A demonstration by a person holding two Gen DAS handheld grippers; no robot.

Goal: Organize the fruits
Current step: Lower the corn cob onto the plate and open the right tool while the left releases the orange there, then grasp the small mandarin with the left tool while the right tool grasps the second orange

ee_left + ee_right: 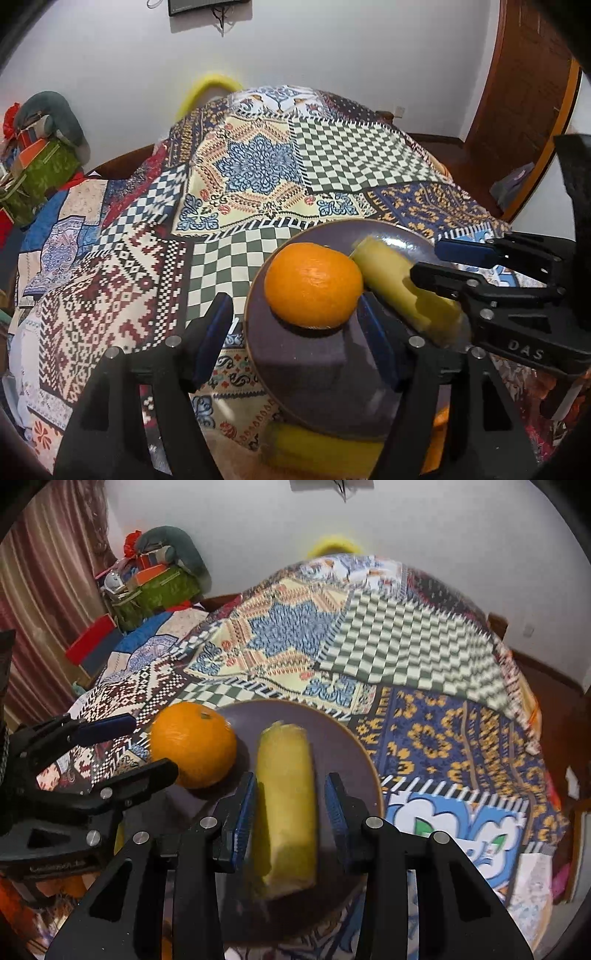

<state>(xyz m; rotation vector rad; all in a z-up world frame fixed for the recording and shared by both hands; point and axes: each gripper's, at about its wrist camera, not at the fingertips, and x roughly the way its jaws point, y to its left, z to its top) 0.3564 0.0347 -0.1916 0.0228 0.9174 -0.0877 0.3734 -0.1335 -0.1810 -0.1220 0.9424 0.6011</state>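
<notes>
On a tabletop covered by a patchwork cloth (258, 173) sits a dark purple plate (343, 738) carrying an orange (313, 285) and a pale yellow, blunt-ended piece of fruit (286, 805), the two lying side by side and nearly touching. The left hand-held gripper (295, 328) stands fairly wide, its blue pads either side of the near edge of the orange without pressing on it. The right hand-held gripper (291, 805) stands narrower, straddling the yellow piece; a gap shows beside the right pad, and the left pad lies close against the fruit, so the jaws do not clamp it. Another yellow fruit (317, 448) lies blurred below the plate's near rim.
</notes>
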